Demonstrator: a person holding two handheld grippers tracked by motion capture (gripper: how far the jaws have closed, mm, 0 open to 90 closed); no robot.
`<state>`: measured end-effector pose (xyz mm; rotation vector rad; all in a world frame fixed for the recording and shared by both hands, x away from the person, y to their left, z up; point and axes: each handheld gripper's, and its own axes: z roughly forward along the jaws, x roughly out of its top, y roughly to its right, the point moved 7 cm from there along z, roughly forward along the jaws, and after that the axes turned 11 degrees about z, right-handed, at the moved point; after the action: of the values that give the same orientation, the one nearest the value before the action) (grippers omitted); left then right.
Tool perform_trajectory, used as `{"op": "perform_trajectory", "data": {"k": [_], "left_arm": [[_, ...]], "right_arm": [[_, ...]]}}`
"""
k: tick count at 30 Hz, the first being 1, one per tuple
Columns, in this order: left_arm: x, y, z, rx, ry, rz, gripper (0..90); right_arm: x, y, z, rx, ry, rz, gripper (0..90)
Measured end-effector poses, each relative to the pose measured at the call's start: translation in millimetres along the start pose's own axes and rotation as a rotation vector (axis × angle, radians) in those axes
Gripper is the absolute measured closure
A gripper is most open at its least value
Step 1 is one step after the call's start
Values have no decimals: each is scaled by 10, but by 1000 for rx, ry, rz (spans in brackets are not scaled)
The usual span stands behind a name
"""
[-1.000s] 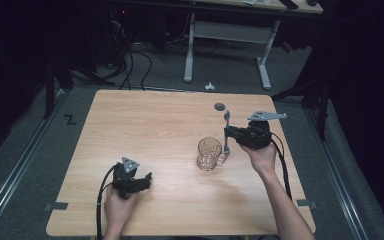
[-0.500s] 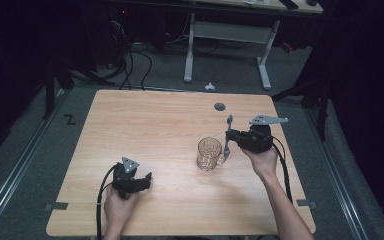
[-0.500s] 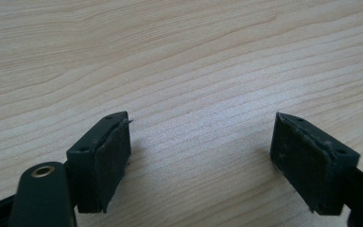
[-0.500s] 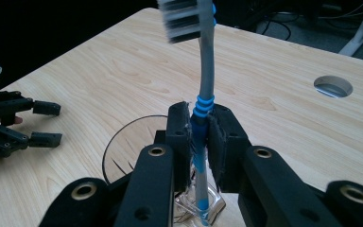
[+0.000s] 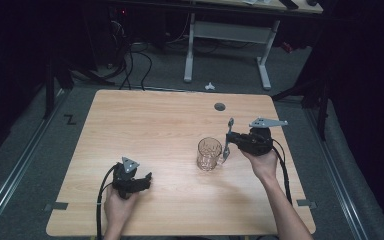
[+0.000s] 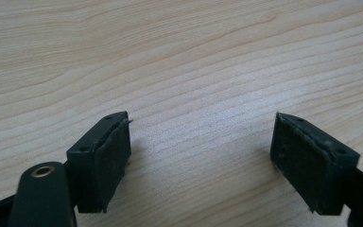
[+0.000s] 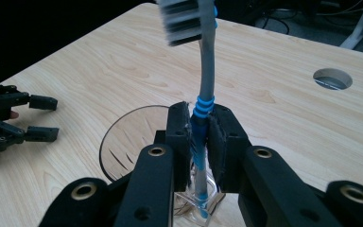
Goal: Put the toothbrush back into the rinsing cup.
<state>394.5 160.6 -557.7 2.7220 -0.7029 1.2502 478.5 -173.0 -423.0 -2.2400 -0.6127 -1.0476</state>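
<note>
Dark floor, cables and a pale desk frame (image 5: 225, 37) surround the light wooden worktop (image 5: 145, 125), which has a round cable hole (image 5: 220, 106) near its far edge. We see a clear patterned glass (image 5: 209, 154) standing upright right of the worktop's middle, nearer the right edge than the left. Just beside it, toward the right edge, the right gripper (image 5: 228, 140) is held level in the person's right hand (image 5: 263, 162), its jaws clenched on a toothbrush (image 5: 228, 136). In the right gripper view the two black pads press on the blue-ribbed part of the toothbrush's handle (image 7: 199, 130); the grey neck rises above them to the bristle head (image 7: 185, 21), and the handle's lower end hangs beside the glass rim (image 7: 123, 118), over the glass's handle. Whether the toothbrush touches the glass, we cannot tell. Near the front edge, toward the front left corner, the left gripper (image 5: 145, 181) rests low over the worktop in the left hand (image 5: 116, 207), well apart from the glass. The left gripper view shows its jaws released, standing wide with bare wood grain (image 6: 198, 71) between them.
</note>
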Motion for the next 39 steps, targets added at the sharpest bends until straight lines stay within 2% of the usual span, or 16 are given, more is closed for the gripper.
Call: {"op": "perform_trajectory", "data": {"k": [4, 16, 31, 39], "left_arm": [[0, 0, 0, 0, 0, 0, 215], [0, 0, 0, 0, 0, 0, 215], [0, 0, 0, 0, 0, 0, 215], [0, 0, 0, 0, 0, 0, 215]], "right_arm": [[-41, 11, 12, -4, -10, 5, 794], [-80, -21, 80, -32, -29, -31, 794], [-202, 42, 145, -39, -64, -7, 792], [-231, 39, 180, -38, -78, -10, 791]]}}
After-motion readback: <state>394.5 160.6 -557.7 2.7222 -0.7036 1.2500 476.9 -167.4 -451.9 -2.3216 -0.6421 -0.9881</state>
